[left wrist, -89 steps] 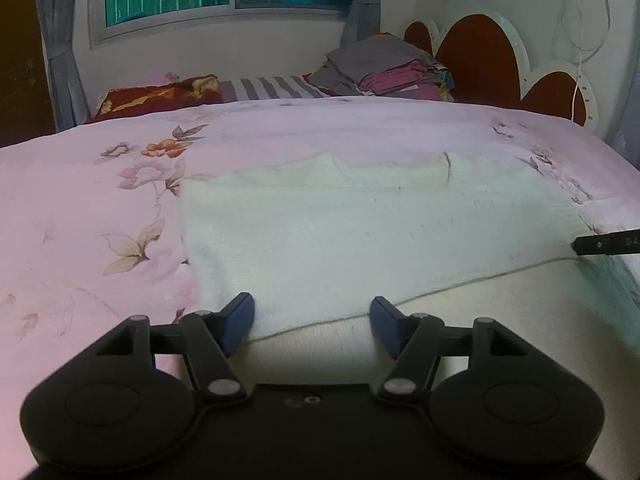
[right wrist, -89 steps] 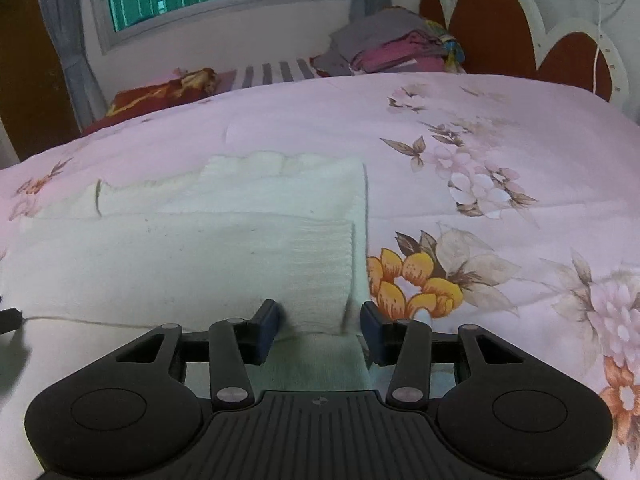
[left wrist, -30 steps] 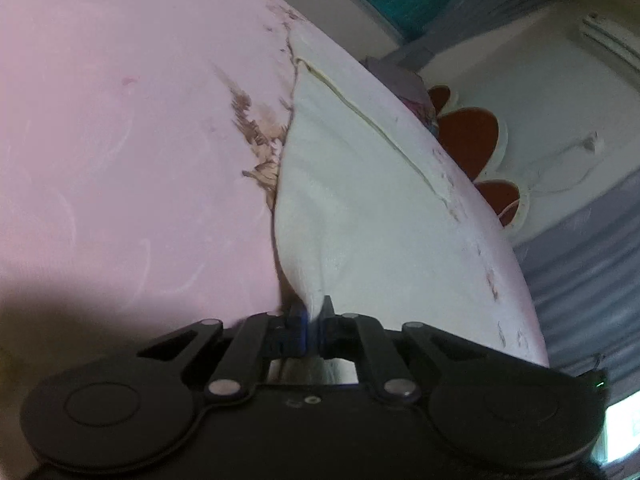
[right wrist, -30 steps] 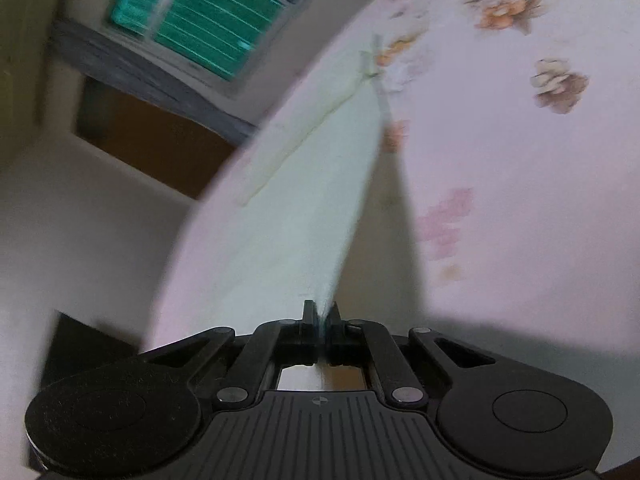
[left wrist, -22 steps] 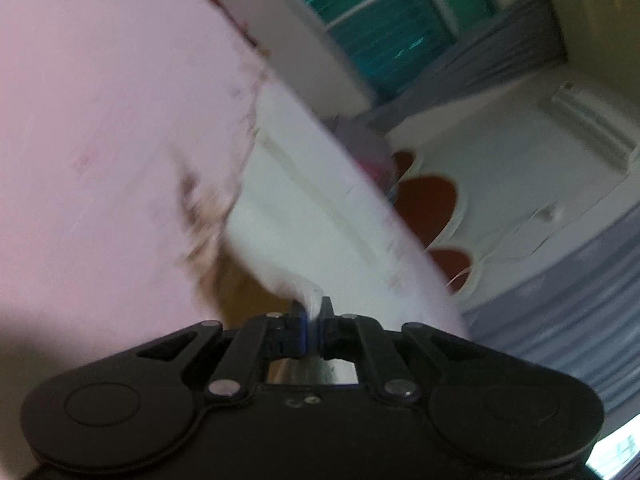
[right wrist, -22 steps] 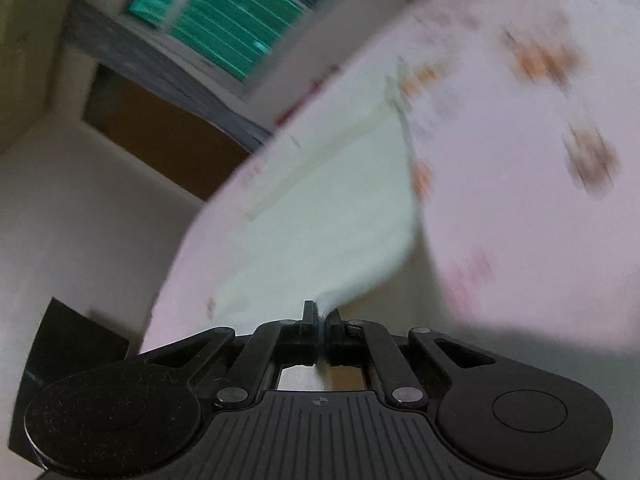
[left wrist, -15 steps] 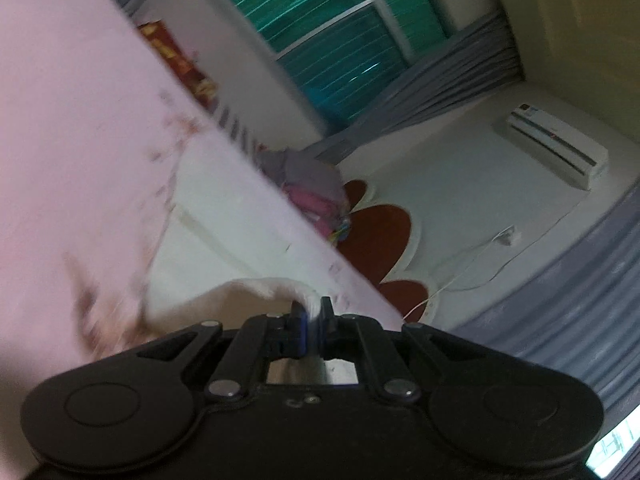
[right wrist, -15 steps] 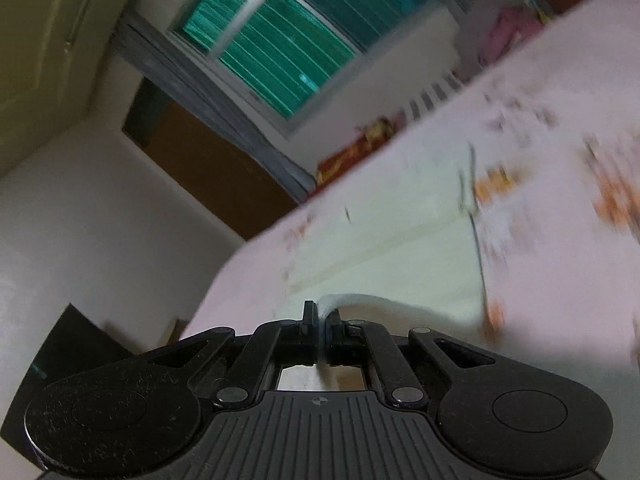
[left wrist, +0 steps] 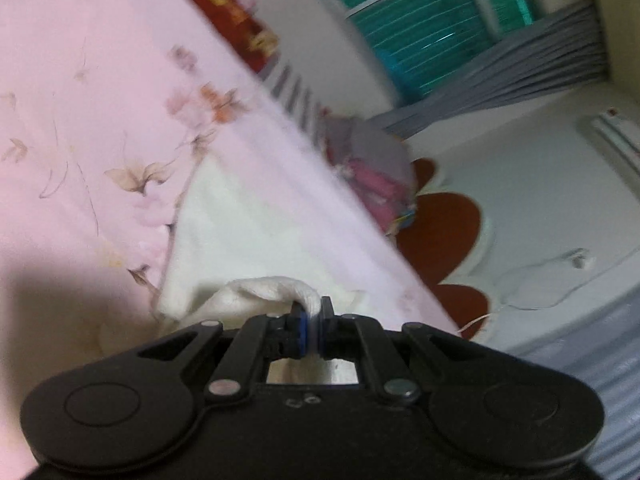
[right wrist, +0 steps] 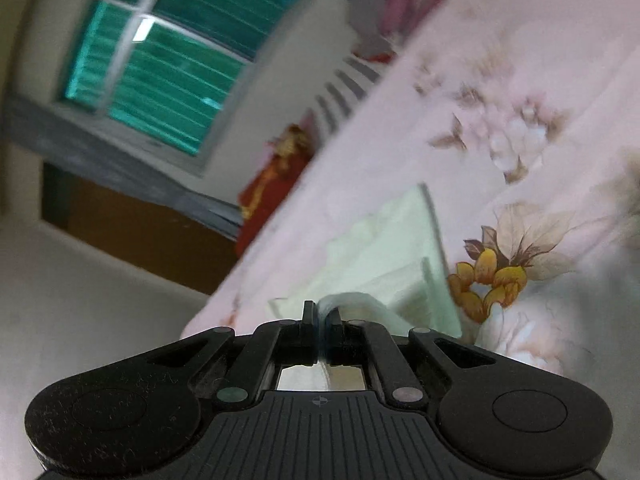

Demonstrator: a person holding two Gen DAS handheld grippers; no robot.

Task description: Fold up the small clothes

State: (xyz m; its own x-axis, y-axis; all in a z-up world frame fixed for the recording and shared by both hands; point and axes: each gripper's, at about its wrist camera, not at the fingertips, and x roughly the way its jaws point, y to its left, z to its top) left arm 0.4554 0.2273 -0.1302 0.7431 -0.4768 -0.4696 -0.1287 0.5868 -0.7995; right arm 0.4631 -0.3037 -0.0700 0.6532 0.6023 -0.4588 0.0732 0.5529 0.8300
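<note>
Left gripper (left wrist: 311,322): black, blue-padded fingers pressed together on a raised fold of the cream-white knitted garment (left wrist: 240,216); the pinched edge curls over the fingertips.
Right gripper (right wrist: 320,326): black fingers clamped on another edge of the same cream-white knitted garment (right wrist: 384,256), which bulges just beyond the tips.
Garment position: ahead of both grippers, the rest lying flat on the pink floral bedsheet (left wrist: 80,80); in the right wrist view its ribbed edge lies just left of an orange printed flower (right wrist: 492,280).
Hidden: the cloth under each gripper body shows only through the small opening behind the fingers; how the lower layers lie cannot be told.
Blur: both views are tilted and smeared, so knit texture and sheet print are soft.
Farther off: a red and gold patterned pillow (left wrist: 228,4), a striped cloth (left wrist: 292,84), a pile of grey and pink folded clothes (left wrist: 368,160), a red scalloped headboard (left wrist: 444,224).
Farthest: a green-slatted window (right wrist: 168,44) with grey curtains (left wrist: 520,68); a white wall air conditioner (left wrist: 616,140), cut off by the frame edge.
Writing: no legible lettering.
</note>
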